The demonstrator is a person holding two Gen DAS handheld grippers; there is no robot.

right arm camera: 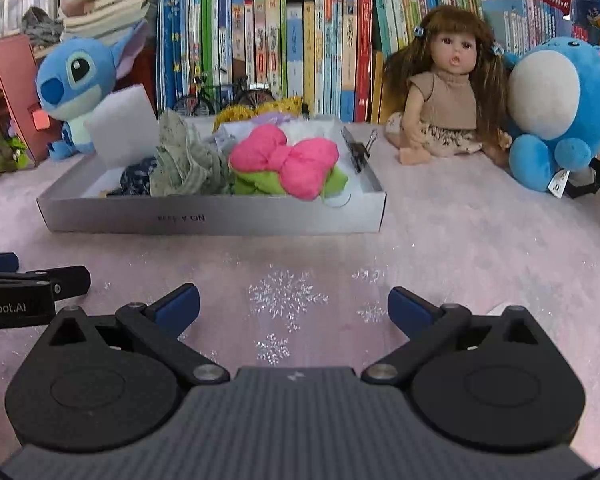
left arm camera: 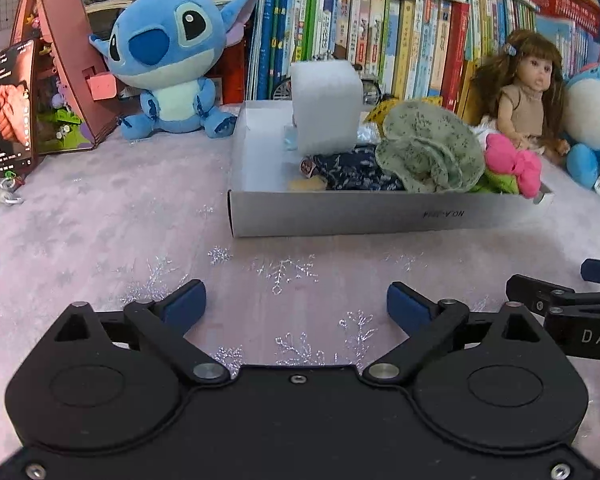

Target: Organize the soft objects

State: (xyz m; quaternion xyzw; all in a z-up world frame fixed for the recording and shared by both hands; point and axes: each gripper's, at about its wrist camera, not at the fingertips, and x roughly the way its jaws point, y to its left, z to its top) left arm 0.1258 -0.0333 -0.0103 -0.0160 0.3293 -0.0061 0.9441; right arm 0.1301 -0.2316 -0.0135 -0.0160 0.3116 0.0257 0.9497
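A shallow white box (left arm camera: 340,216) (right arm camera: 212,218) sits on the pink cloth and holds several soft things: a white foam block (left arm camera: 326,104) (right arm camera: 122,128), a pale green floral cloth (left arm camera: 432,148) (right arm camera: 184,160), a dark blue floral cloth (left arm camera: 356,172), and a pink and green cloth bundle (left arm camera: 512,162) (right arm camera: 288,162). My left gripper (left arm camera: 296,306) is open and empty, low over the cloth in front of the box. My right gripper (right arm camera: 294,306) is open and empty too, beside it; part of it shows in the left wrist view (left arm camera: 560,304).
A blue Stitch plush (left arm camera: 172,60) (right arm camera: 76,80) sits left of the box. A doll (left arm camera: 528,88) (right arm camera: 444,84) and a round blue plush (left arm camera: 592,120) (right arm camera: 560,116) sit to the right. Books (left arm camera: 380,32) line the back. A phone (left arm camera: 14,108) leans at the left.
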